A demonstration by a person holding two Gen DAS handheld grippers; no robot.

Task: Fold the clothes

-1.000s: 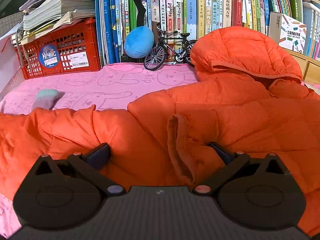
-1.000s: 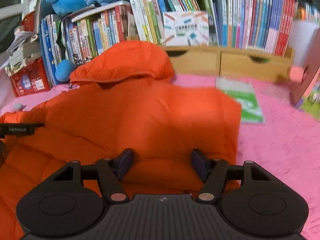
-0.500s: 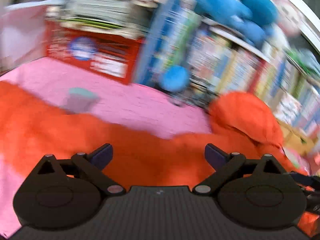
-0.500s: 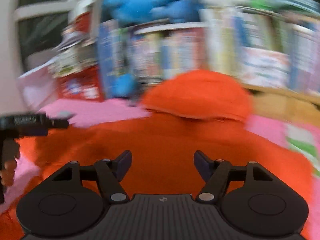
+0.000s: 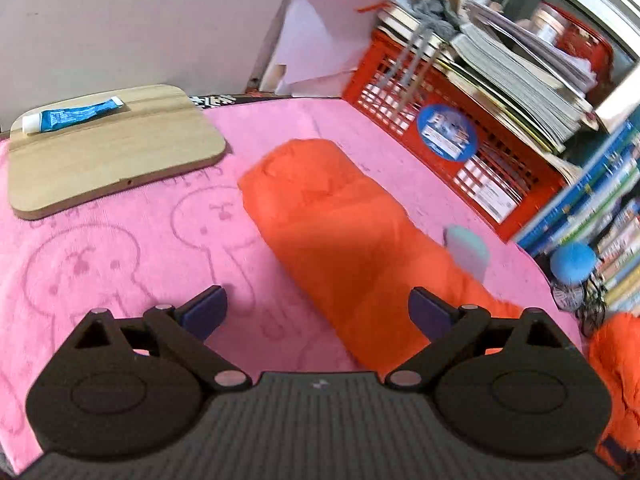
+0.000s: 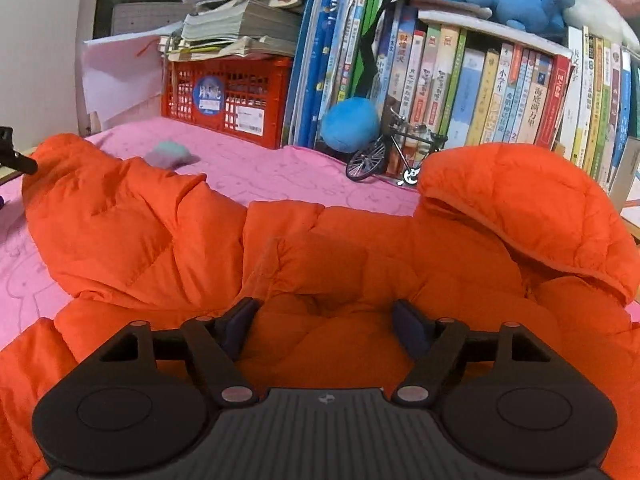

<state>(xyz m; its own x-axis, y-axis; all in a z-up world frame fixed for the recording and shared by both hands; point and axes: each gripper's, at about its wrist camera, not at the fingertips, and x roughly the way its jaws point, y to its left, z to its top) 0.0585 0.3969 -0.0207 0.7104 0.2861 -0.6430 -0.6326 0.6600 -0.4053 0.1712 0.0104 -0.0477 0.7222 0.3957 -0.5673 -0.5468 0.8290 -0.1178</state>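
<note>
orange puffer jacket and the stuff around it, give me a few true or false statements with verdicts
1. The orange puffer jacket's sleeve lies stretched out on the pink towel. True.
2. The left hand-held gripper is clamped on the sleeve. False: its jaws are open, holding nothing.
3. A toothpaste tube lies on the wooden board. True.
4. The red crate is empty on top. False: stacked books and papers sit on it.
5. The right hand-held gripper is open over the jacket's body. True.
6. The jacket's hood lies beside the wooden board. False: it lies near the toy bicycle by the bookshelf.
</note>
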